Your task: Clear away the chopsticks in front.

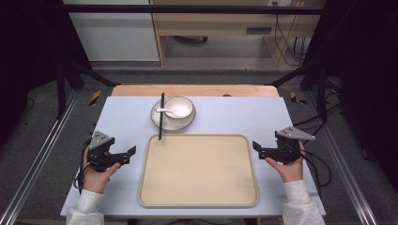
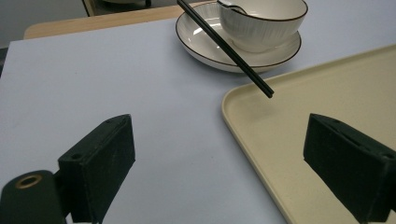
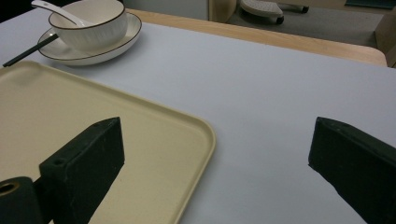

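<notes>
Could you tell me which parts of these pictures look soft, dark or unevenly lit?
High view: the tray is evenly lit, the side edges black. Left gripper view: its jaws are soft, the chopsticks and bowl sharper. Right gripper view: the jaws blur, and the plate casts only a faint shadow.

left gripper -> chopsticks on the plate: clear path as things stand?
Probably yes. The left gripper is open beside the tray, and only bare table lies between it and the chopsticks, whose near ends overhang the plate toward the tray's corner. The bowl sits past them.
</notes>
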